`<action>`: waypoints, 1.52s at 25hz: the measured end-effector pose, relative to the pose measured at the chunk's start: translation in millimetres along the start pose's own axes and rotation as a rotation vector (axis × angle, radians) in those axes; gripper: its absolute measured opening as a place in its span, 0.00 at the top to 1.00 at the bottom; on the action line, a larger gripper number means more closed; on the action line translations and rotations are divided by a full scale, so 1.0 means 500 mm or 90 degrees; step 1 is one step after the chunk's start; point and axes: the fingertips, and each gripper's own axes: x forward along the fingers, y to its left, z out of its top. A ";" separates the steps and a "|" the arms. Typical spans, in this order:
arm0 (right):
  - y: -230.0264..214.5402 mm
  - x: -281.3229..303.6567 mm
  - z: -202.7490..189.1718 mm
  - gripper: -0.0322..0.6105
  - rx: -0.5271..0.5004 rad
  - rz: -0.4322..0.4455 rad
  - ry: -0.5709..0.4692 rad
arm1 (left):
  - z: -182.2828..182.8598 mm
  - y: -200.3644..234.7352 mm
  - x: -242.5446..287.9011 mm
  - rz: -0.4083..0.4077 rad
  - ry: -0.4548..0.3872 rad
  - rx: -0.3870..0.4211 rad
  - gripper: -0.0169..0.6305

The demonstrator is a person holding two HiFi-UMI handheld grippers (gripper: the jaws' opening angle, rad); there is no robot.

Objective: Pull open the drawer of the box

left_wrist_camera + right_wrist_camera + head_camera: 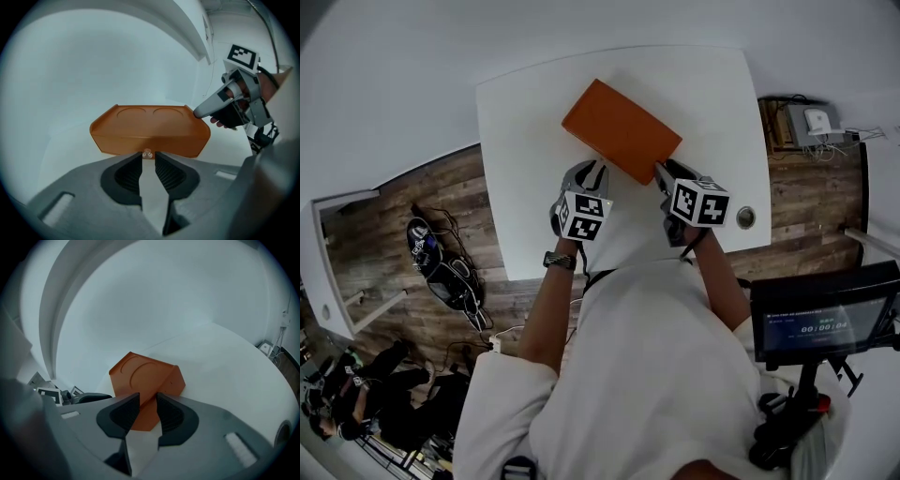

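The box (621, 129) lay slantwise on the white table (525, 141), near its middle. The left gripper (148, 157) faced the box's long side, its fingers released and apart, with the small knob (147, 153) between their tips. The right gripper (148, 399) stood at the near end, fingers grasping the box's corner.

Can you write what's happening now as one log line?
drawer: shut | left claw: open, knob at its tips | right claw: at box corner, grip unclear
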 end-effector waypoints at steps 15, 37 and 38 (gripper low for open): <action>0.021 0.072 -0.001 0.72 -0.019 -0.029 0.016 | -0.036 0.062 0.082 -0.039 0.028 0.046 0.84; 0.013 0.069 0.002 0.71 0.002 -0.034 0.000 | -0.050 0.059 0.064 -0.021 0.033 0.029 0.86; 0.013 0.069 0.002 0.71 0.002 -0.035 0.000 | -0.053 0.060 0.061 -0.019 0.033 0.023 0.86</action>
